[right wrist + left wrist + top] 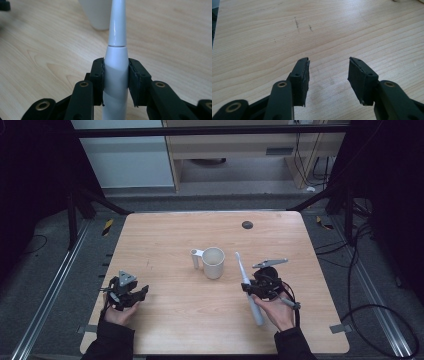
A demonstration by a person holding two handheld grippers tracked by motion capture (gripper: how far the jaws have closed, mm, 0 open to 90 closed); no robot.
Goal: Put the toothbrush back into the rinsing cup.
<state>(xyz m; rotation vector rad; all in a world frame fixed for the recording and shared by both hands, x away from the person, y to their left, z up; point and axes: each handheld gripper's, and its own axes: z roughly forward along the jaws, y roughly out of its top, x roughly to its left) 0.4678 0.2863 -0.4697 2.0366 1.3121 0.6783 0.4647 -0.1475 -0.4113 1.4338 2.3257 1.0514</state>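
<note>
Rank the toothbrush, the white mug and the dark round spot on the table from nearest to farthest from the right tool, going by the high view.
1. Electric toothbrush: clamped in the right tool, head pointing toward the far edge.
2. White mug: at mid-table, up and to the left of that tool, handle on its left.
3. Dark round spot: near the table's far edge.

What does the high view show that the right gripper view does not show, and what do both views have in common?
High view alone: the mug's handle, the left hand-held gripper resting open, and a dark round spot at the table's far edge.

Right gripper view alone: the black pads pressing both sides of the toothbrush body.

Both: the white electric toothbrush in the right hand-held gripper, the white mug, the wooden table.
</note>
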